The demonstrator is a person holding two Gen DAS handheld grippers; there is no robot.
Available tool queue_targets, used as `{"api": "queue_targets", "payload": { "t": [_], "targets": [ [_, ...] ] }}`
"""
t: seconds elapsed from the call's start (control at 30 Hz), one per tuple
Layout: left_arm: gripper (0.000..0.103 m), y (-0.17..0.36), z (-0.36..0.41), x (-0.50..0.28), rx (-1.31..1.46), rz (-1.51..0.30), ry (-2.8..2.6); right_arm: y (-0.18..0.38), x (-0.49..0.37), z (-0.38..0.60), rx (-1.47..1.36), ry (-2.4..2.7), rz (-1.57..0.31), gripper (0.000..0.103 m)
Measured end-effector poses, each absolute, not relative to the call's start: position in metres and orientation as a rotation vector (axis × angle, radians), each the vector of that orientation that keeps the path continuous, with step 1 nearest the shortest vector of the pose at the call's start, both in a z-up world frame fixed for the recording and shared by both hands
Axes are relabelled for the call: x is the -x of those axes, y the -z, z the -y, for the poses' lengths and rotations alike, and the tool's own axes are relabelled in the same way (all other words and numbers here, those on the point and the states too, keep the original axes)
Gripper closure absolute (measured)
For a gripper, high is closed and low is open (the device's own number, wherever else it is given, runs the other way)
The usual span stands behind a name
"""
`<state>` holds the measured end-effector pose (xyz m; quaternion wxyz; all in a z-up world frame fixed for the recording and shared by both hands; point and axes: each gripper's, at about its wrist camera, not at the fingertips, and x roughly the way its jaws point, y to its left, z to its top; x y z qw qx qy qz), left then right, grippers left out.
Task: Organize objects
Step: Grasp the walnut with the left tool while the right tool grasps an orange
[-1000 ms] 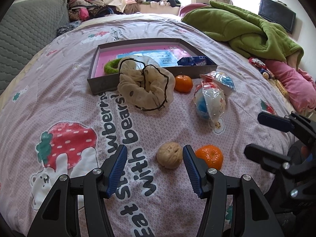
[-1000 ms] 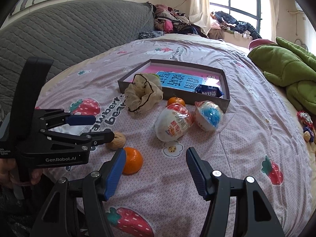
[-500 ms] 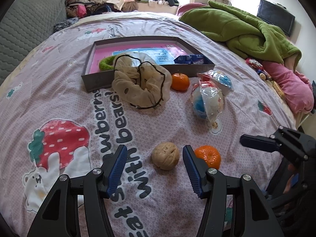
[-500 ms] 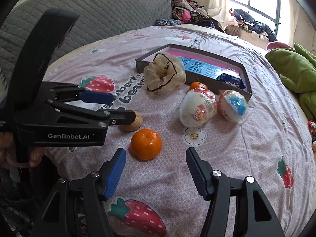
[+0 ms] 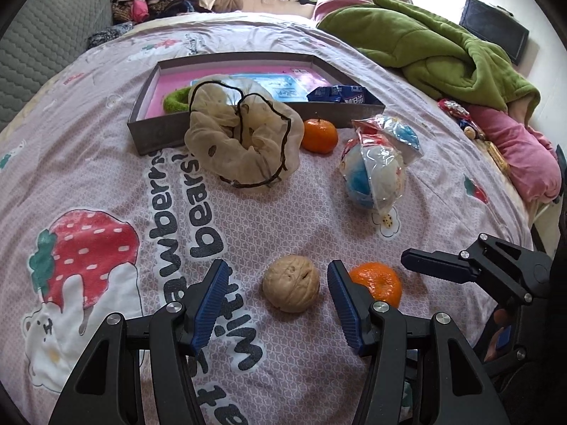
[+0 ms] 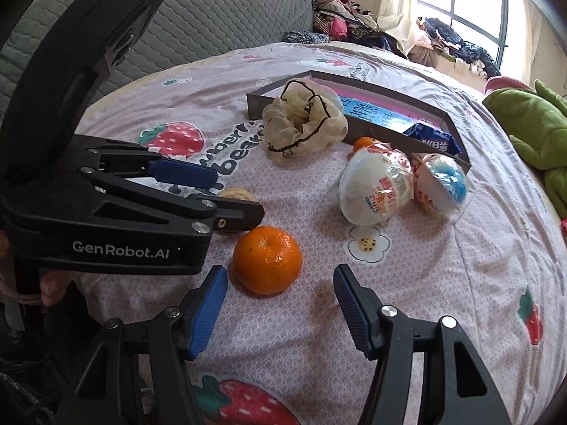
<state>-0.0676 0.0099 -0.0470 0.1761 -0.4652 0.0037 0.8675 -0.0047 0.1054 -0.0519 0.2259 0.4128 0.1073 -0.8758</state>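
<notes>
Two grippers hover low over the bed (image 5: 106, 191), fingers spread. The left gripper (image 5: 276, 290) brackets a walnut (image 5: 291, 287) without touching it; the right gripper (image 6: 280, 292) frames a near orange (image 6: 267, 259). Farther off, the tray (image 5: 149, 141) holds a blue packet (image 5: 340, 94).

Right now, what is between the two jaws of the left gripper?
The walnut lies between the open jaws of the left gripper, nearer the right one, untouched by either. The left wrist view shows this.
</notes>
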Motion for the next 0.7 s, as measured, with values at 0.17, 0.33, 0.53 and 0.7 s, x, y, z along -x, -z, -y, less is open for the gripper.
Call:
{"api": "queue_targets", "payload": {
  "t": [0.17, 0.33, 0.53, 0.7],
  "targets": [
    [0.05, 0.0509, -0.0116, 0.0697, 1.32, -0.003, -2.44, 0.0519, 0.0049, -0.1057, -1.124, 2.426, -0.284, 0.044],
    [0.06, 0.0524, -0.0145, 0.0692, 1.314, -0.015, -2.427, 0.0541, 0.005, -0.1032, -1.117, 2.424, -0.295, 0.047],
    [0.069, 0.0536, -0.0169, 0.0692, 1.31, -0.01, -2.397, 0.0537, 0.004, -0.1009, -1.097, 2.423, -0.304, 0.051],
    [0.069, 0.0535, -0.0198, 0.067, 1.293, -0.043, -2.4, 0.057, 0.0062, -0.1011, -1.108, 2.407, -0.288, 0.055]
  ]
}}
